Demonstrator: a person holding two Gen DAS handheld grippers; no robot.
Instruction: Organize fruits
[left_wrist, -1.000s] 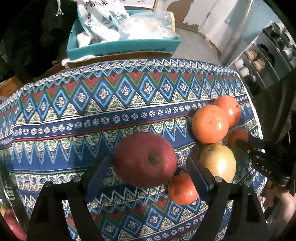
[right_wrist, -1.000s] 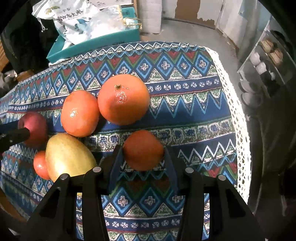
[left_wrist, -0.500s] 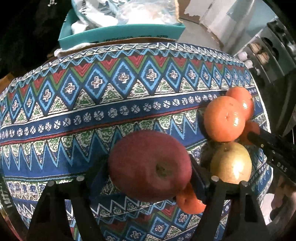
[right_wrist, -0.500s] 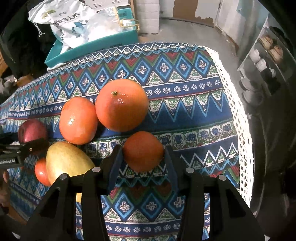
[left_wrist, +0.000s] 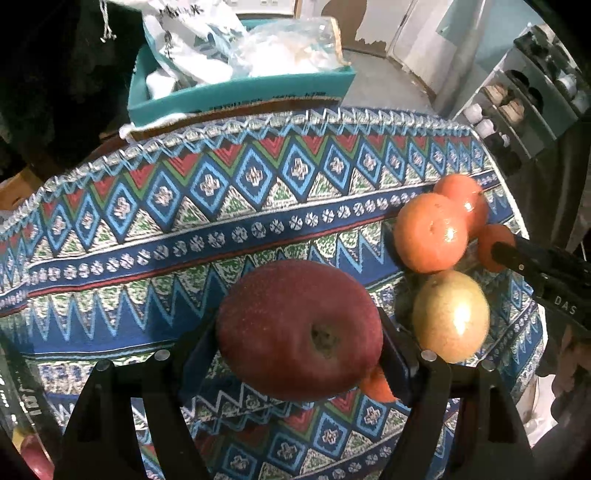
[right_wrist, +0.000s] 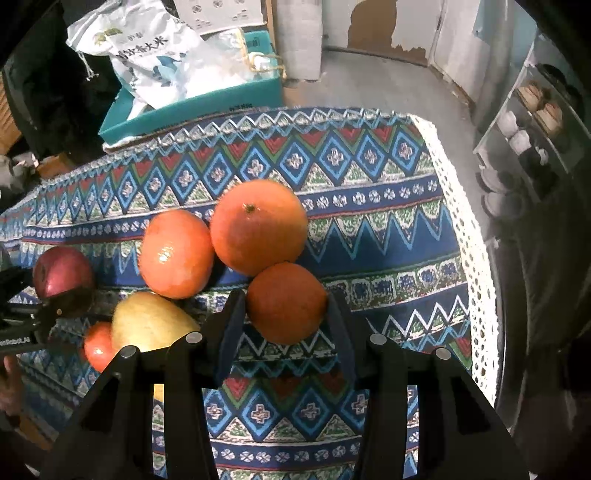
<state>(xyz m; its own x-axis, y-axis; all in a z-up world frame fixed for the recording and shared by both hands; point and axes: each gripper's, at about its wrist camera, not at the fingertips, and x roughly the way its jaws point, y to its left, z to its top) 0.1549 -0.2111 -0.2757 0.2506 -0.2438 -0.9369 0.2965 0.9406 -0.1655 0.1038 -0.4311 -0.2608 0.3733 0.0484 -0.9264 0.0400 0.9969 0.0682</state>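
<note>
At lower centre, left gripper now clamped on large dark-red apple, raised since a second ago; right gripper clamped on small orange tangerine; sorting under way.

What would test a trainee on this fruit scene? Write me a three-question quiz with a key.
1. True or false: the left gripper holds the red apple.
2. What fruit sits between the right gripper's fingers? A) yellow-green pear B) small orange C) apple
3. How many larger oranges lie beyond it on the patterned cloth?

Key: 1 true. 2 B, the small orange. 3 two, one larger orange and another larger orange.
</note>
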